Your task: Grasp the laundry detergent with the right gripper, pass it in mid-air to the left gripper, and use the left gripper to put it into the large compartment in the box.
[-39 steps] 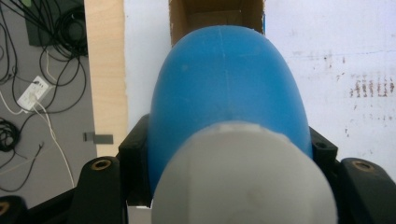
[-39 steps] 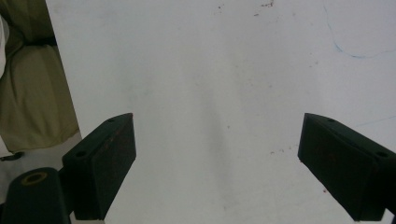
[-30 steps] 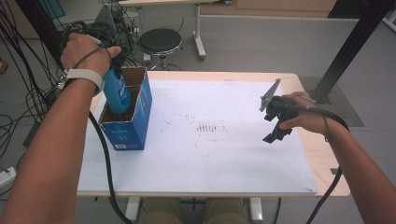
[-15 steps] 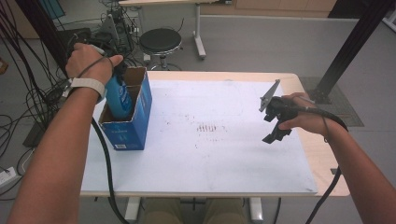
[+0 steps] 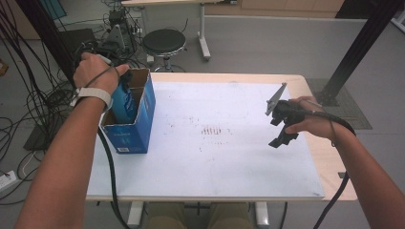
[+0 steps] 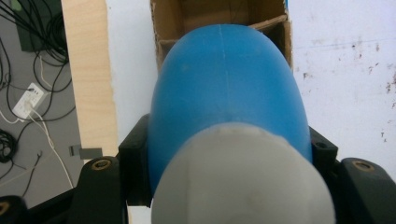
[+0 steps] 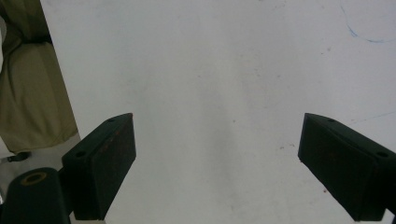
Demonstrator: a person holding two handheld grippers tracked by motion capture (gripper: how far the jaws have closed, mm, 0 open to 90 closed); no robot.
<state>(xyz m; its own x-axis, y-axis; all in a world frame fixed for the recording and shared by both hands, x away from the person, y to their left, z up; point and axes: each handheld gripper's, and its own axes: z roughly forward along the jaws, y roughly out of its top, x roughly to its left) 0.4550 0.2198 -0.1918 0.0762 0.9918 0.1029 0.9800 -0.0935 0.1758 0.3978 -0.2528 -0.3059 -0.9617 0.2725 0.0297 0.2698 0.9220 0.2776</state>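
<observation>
A blue bottle with a pale grey cap is clamped between the jaws of my left gripper, which is shut on it. The bottle stands partly down inside an open blue cardboard box at the table's left. In the left gripper view the box's brown inside and its divider show past the bottle. My right gripper hovers over the right side of the white table sheet, open, with nothing between its fingers.
The table's wooden edge shows right of the sheet. A round black stool and tangled cables lie beyond the far left corner. A black post rises at the far right.
My left hand has sunk, taking the blue bottle deeper into the box. The right hand has stayed where it was.
</observation>
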